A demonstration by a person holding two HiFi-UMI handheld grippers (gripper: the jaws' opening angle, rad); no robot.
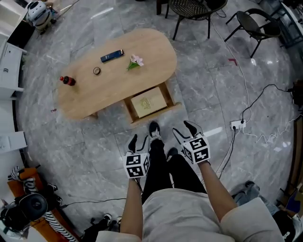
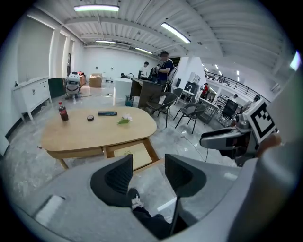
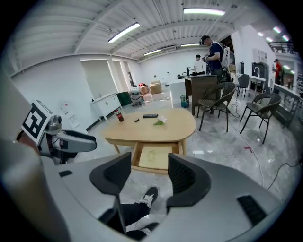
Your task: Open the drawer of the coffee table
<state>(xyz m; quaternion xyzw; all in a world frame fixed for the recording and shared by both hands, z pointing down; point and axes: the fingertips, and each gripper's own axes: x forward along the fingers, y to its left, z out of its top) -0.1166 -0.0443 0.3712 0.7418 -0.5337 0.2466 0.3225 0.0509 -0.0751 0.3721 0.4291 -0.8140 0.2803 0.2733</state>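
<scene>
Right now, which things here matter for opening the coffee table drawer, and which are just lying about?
For the job: coffee table; drawer, already pulled out; left tongs and right tongs, both open and empty.

Lying about: bottle, small round object, dark flat device, flower, chairs, power strip.

Coffee table (image 1: 147,47) bears bottle (image 1: 67,80), disc (image 1: 96,71), remote (image 1: 112,56), flower (image 1: 135,62).

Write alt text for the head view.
A light wooden oval coffee table stands on a grey floor, its wooden drawer pulled open toward a person. The person holds the left hand-held gripper and right hand-held gripper short of it, both open and empty. A red-capped dark bottle and pink flower sit on top.
</scene>
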